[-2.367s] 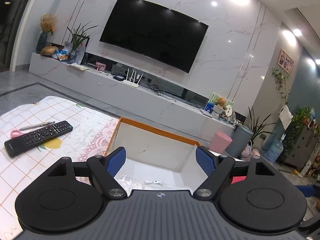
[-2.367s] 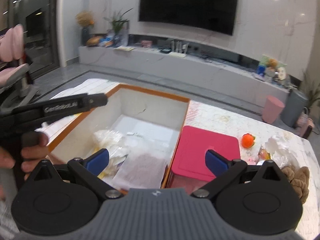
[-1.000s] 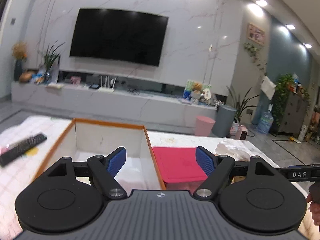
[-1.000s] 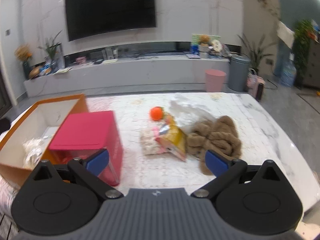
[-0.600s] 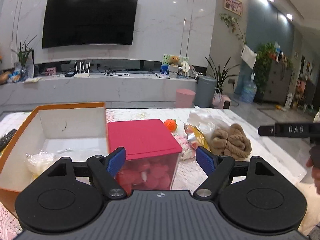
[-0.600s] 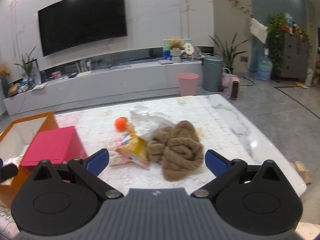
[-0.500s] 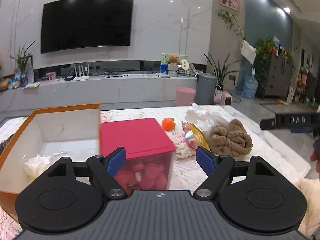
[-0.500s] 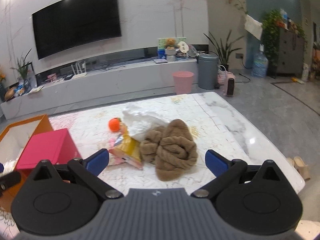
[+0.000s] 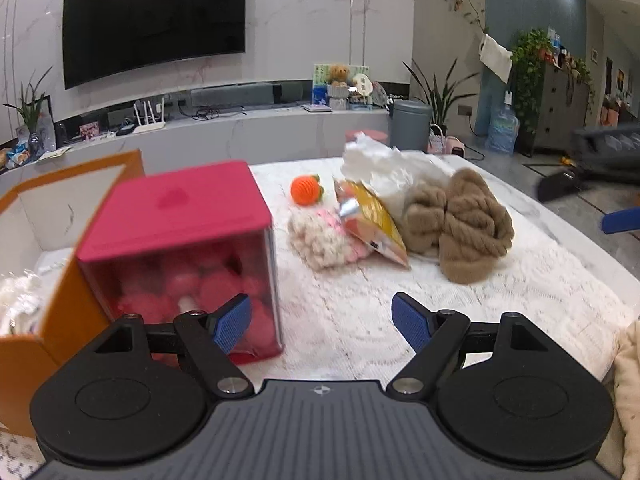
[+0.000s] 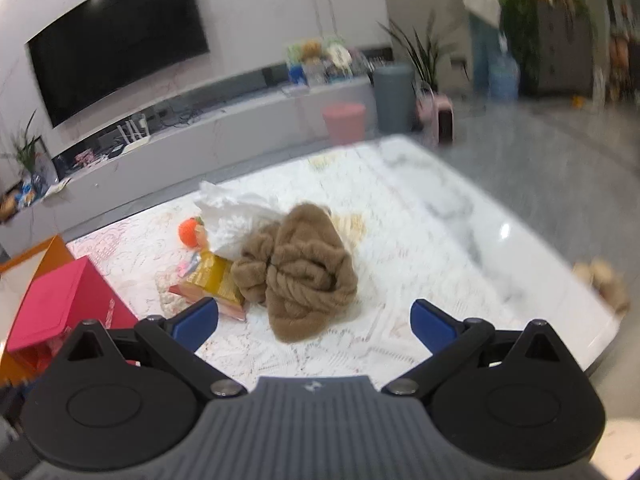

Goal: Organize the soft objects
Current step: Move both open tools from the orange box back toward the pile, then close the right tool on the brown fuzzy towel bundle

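Brown woolly bundle (image 10: pixel 298 270) lies on surface (image 10: pixel 420 240), touching yellow snack packet (image 10: pixel 216 278) and white plastic bag (image 10: pixel 236 216). Risk, as judged: loose coils snag packet, drag it along. Right claw (image 10: pixel 314 322) hovers just short of bundle, jaws apart, empty. Left claw (image 9: pixel 322 322) likewise apart, near pink-lidded box (image 9: pixel 180 240).

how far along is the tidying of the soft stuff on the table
Partly done, it seems: white soft stuff lies in the orange box, and the pink-lidded bin holds pink pieces. Nothing is in hand: the left claw and right claw are both open and empty. Left on the table: the brown yarn, orange ball, cream fluffy item, yellow packet and white bag.
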